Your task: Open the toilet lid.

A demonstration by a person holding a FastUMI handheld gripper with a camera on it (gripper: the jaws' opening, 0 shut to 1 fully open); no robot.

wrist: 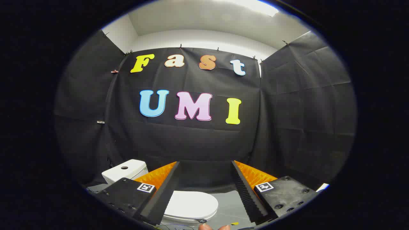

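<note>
The gripper points at the black cloth wall of the booth, its two fingers spread wide with nothing between them but open air. Each finger carries a small square black-and-white marker on its block; these are coded patterns, not readable writing.

The toilet stands low down, beneath and between the fingers, nearer the left finger, which covers part of it. Its white lid lies flat and closed on the seat, not touched by either finger. The white cistern shows beyond the left finger, off to its outer side, with a round flush button in its top. No brand mark can be read on the toilet.

The grey floor shows between the lid and the right finger. Fingertips of a person's hand show at the near end, below the toilet lid. A ceiling light glows above the cloth wall.
</note>
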